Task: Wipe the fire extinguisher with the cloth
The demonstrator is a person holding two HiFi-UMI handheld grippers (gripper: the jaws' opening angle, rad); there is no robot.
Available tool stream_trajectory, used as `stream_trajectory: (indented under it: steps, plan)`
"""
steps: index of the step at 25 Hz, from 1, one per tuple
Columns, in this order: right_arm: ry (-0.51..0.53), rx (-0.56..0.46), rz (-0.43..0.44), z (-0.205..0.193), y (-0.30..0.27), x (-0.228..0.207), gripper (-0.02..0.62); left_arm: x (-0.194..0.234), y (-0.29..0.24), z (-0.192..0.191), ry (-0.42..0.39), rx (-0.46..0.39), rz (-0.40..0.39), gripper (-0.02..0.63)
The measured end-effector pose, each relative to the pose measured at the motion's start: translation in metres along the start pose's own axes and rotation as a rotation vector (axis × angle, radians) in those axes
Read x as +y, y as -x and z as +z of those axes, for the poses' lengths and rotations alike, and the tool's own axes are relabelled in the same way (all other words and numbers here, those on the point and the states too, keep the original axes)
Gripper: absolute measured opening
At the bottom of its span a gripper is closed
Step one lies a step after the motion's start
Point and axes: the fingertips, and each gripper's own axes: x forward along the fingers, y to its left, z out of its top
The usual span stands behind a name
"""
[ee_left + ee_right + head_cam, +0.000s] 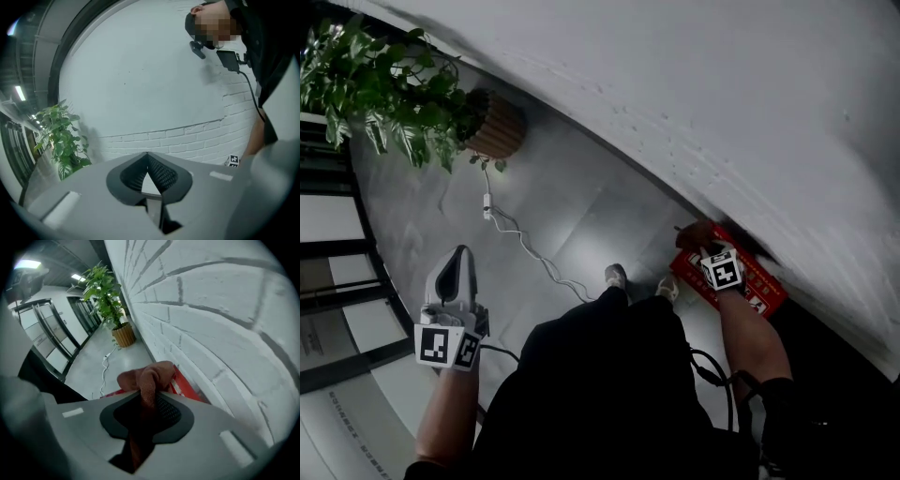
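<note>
A red fire extinguisher box (748, 279) with white print lies on the floor at the foot of the white brick wall; in the right gripper view the box (186, 389) shows just beyond the jaws. My right gripper (705, 246) hangs over its near end, shut on a bunched reddish-brown cloth (694, 232). That cloth (146, 377) sticks out past the right gripper (149, 395). My left gripper (459, 255) is held out over the grey floor, far left of the box. In its own view the left gripper (147, 157) is shut, with nothing between the pads. No extinguisher cylinder is visible.
A potted plant (389, 89) in a brown ribbed pot (497, 127) stands by the wall (694, 103) farther along. A white cable (525, 246) runs across the floor toward the person's feet (617, 275). Dark glazed frames (337, 248) line the left side.
</note>
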Motion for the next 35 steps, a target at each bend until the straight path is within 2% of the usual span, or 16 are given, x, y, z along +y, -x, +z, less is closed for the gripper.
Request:
stream_trajectory:
  steps: [4, 7, 10, 14, 17, 18, 19, 21, 24, 27, 29, 31, 35]
  plan:
    - [-0.101, -0.002, -0.073, -0.054, 0.042, -0.023, 0.061, -0.018, -0.024, 0.009, 0.007, -0.022, -0.068, 0.0]
    - [-0.185, -0.004, -0.146, -0.107, 0.077, -0.043, 0.061, -0.044, -0.054, 0.027, 0.004, -0.064, -0.16, 0.0]
    - [-0.283, 0.01, -0.242, -0.159, 0.114, -0.063, 0.061, -0.078, -0.071, 0.042, -0.063, -0.101, -0.262, 0.0]
    - [-0.43, 0.07, -0.375, -0.231, 0.158, -0.09, 0.06, -0.115, -0.087, 0.051, -0.102, -0.124, -0.376, 0.0]
    - [-0.611, 0.154, -0.509, -0.281, 0.189, -0.101, 0.06, -0.131, -0.09, 0.05, -0.174, -0.136, -0.423, 0.0]
    - [-0.661, 0.137, -0.56, -0.29, 0.199, -0.103, 0.061, -0.135, -0.089, 0.049, -0.192, -0.138, -0.44, 0.0]
    - [-0.672, 0.089, -0.591, -0.288, 0.204, -0.104, 0.061, -0.136, -0.087, 0.048, -0.195, -0.138, -0.45, 0.0]
    - [-0.565, -0.034, -0.563, -0.244, 0.196, -0.093, 0.061, -0.129, -0.083, 0.044, -0.175, -0.129, -0.434, 0.0]
    - [-0.327, -0.159, -0.385, -0.141, 0.152, -0.051, 0.061, -0.105, -0.072, 0.037, -0.147, -0.104, -0.37, 0.0]
    - [-0.158, -0.214, -0.218, -0.053, 0.097, -0.01, 0.061, -0.076, -0.053, 0.03, -0.14, -0.078, -0.29, 0.0]
    - [-0.068, -0.22, -0.128, -0.007, 0.061, 0.01, 0.06, -0.054, -0.034, 0.024, -0.149, -0.062, -0.223, 0.0]
    - [-0.015, -0.197, -0.062, 0.022, 0.029, 0.026, 0.06, -0.035, -0.012, 0.018, -0.15, -0.041, -0.158, 0.0]
    - [0.071, -0.069, 0.017, 0.029, -0.009, 0.052, 0.058, -0.007, 0.026, 0.004, -0.133, -0.006, -0.057, 0.0]
